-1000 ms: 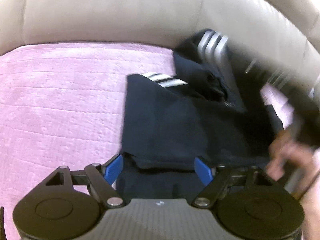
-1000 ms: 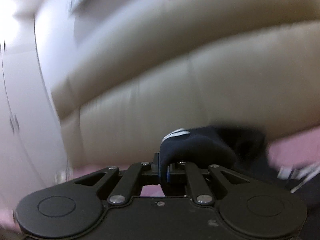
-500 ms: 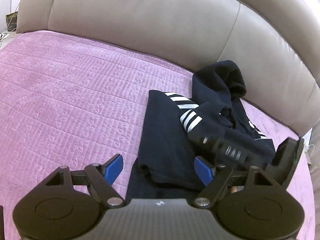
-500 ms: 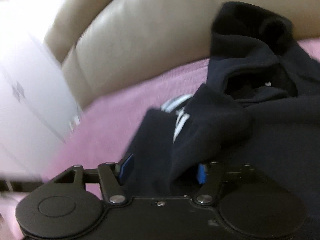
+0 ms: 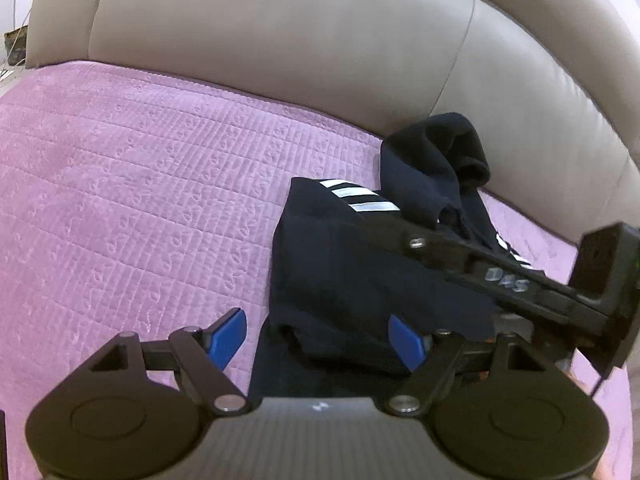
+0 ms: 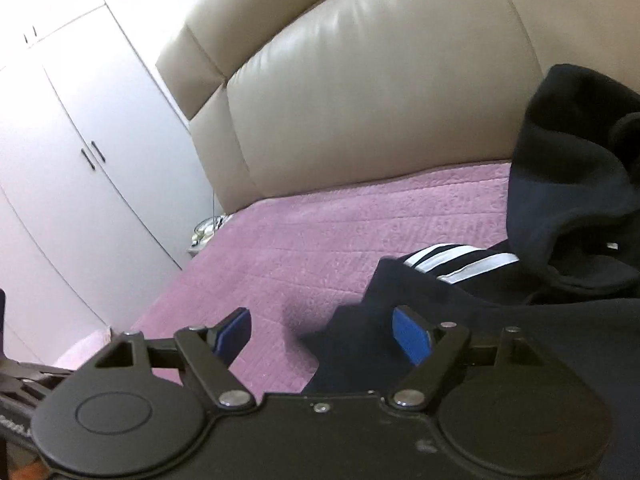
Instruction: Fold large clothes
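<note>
Both tools stand with their blue pads spread and nothing between them: the left tool (image 5: 318, 338) hovers over the near hem of the dark navy hooded sweatshirt with white sleeve stripes (image 5: 352, 272), the right tool (image 6: 322, 334) over its left edge. The garment lies on the quilted pink bed cover (image 5: 140, 208), by the beige leather headboard (image 5: 280, 32). I judge it part-folded: one sleeve is tucked across, while the hood is bunched and loose. Only the left view shows the right tool's body across the cloth; only the right view shows the white wardrobe (image 6: 80, 160).

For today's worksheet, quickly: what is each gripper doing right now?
Left gripper: open, holding nothing, over the navy hoodie.
Right gripper: open, holding nothing.
</note>
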